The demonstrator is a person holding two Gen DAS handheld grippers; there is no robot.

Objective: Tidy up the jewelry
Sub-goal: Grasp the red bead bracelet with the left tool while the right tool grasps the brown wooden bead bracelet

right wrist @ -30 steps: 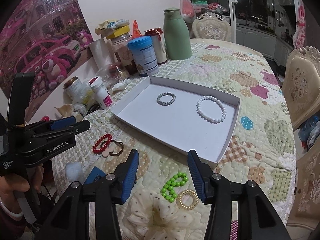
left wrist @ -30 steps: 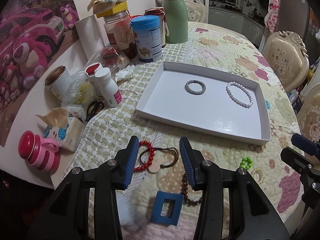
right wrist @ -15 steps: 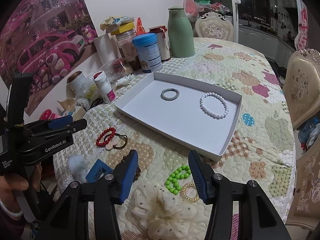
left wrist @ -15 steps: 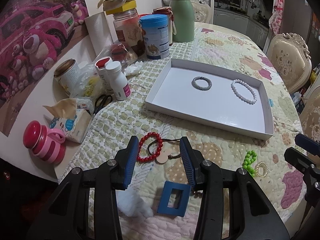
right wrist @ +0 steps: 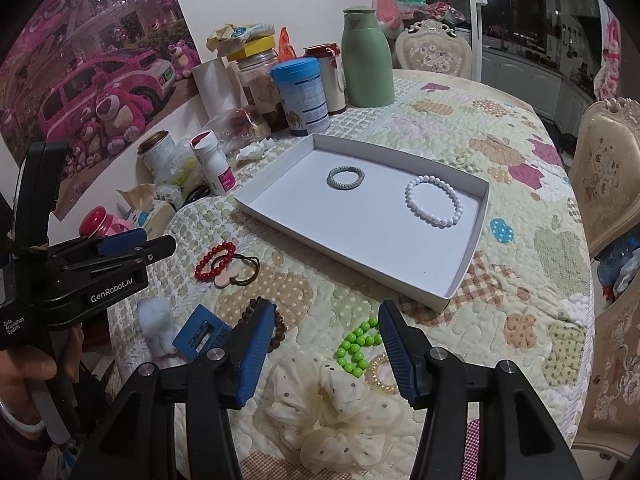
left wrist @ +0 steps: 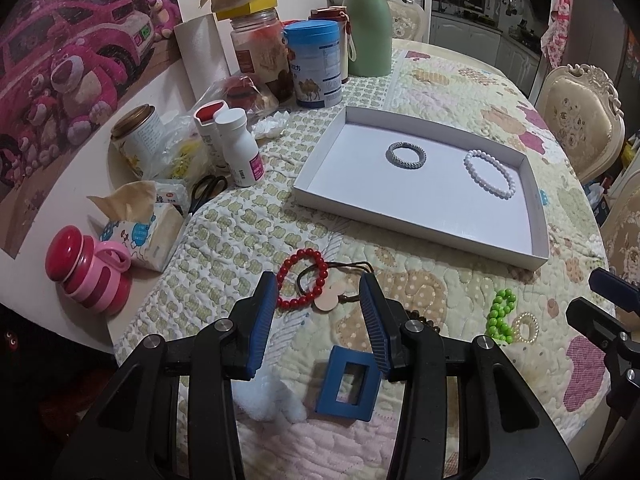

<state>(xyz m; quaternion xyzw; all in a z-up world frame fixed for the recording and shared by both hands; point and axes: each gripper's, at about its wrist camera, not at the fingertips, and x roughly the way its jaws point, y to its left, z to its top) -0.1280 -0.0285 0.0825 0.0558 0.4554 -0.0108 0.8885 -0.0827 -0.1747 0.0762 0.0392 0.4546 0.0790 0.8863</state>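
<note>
I see left gripper (left wrist: 318, 292) spread, empty, over red bead bracelet (left wrist: 301, 280) | right gripper (right wrist: 326, 320) spread, empty, green bead bracelet (right wrist: 358, 346) on quilt between its jaws | white tray (right wrist: 460, 280) far, holding grey bracelet (right wrist: 346, 177) left, white bead bracelet (right wrist: 434, 206) right

I can't see all of the brown beads (right wrist: 256, 314), my right finger (right wrist: 256, 346) covers part of them. The gold ring (right wrist: 382, 374) slips behind the other finger. The scissors (left wrist: 206, 190) are half tucked under the tissue pack (left wrist: 154, 226). Can labels are too small to read
</note>
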